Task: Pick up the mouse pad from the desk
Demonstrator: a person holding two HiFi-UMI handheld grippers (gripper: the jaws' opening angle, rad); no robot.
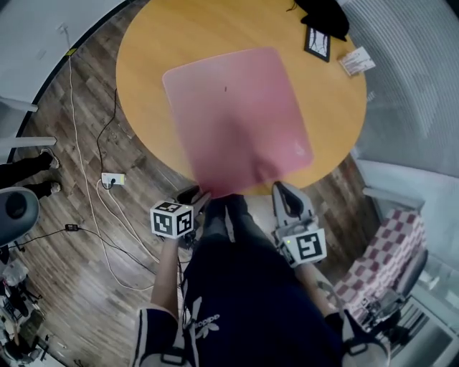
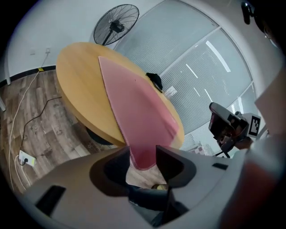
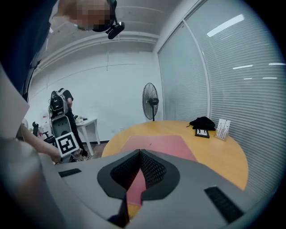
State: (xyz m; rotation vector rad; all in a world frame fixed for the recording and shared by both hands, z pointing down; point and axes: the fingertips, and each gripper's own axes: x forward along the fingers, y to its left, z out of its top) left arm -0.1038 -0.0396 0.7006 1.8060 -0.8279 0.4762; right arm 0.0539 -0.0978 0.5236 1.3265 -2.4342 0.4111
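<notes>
A pink mouse pad (image 1: 237, 115) lies across the round wooden table (image 1: 158, 43), its near end hanging past the table's edge towards me. My left gripper (image 1: 197, 195) is at the pad's near left corner. In the left gripper view its jaws (image 2: 143, 156) stand open, with the pad's corner (image 2: 142, 154) in the gap and not pressed. My right gripper (image 1: 283, 190) is at the near right corner. In the right gripper view its tips (image 3: 140, 154) meet, and a strip of the pad (image 3: 156, 145) runs down between the jaws.
At the table's far right lie a black cloth (image 1: 323, 14), a framed picture (image 1: 318, 41) and a white card (image 1: 356, 61). Cables and a power strip (image 1: 112, 179) lie on the wooden floor to the left. A chequered chair (image 1: 387, 251) stands at right, and a fan (image 2: 116, 24) beyond the table.
</notes>
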